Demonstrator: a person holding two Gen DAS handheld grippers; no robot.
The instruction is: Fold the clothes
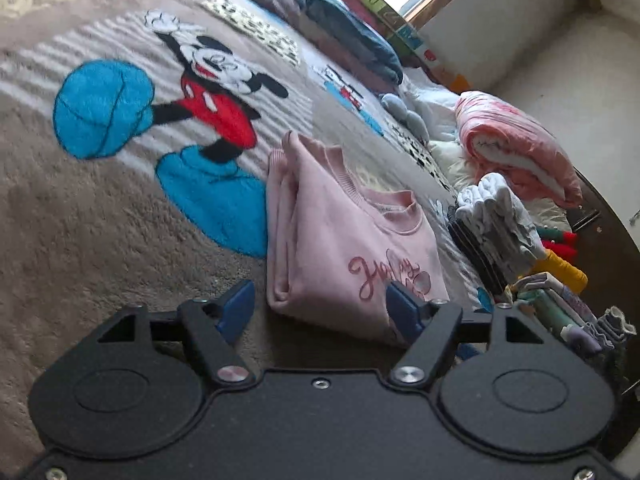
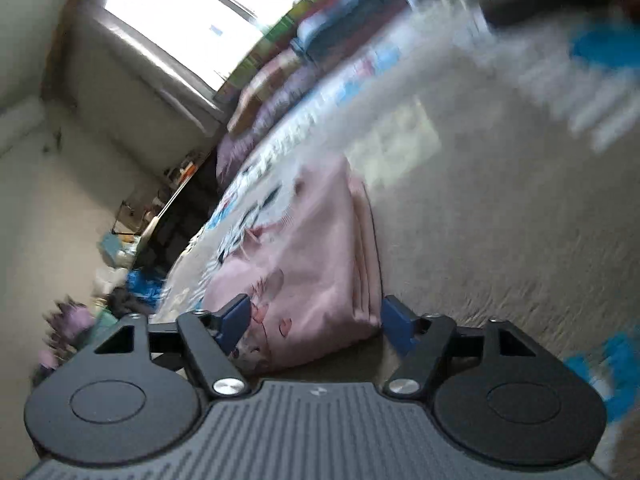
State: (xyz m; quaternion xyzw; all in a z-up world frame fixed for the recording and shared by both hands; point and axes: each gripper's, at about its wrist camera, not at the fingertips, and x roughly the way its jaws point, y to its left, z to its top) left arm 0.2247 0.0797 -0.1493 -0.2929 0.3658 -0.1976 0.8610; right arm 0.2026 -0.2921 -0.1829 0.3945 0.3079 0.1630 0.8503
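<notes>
A pink sweatshirt with red script lettering lies folded into a compact rectangle on the cartoon-print blanket. My left gripper is open just in front of its near edge, the blue fingers spread about as wide as the garment's near end, nothing between them. In the right wrist view the same pink sweatshirt lies ahead, blurred. My right gripper is open too, its blue pads either side of the garment's near corner, not clamped on it.
A stack of folded clothes and small folded items sit at the bed's right edge. A rolled pink quilt lies beyond, with pillows and folded bedding along the headboard. A window lights the wall.
</notes>
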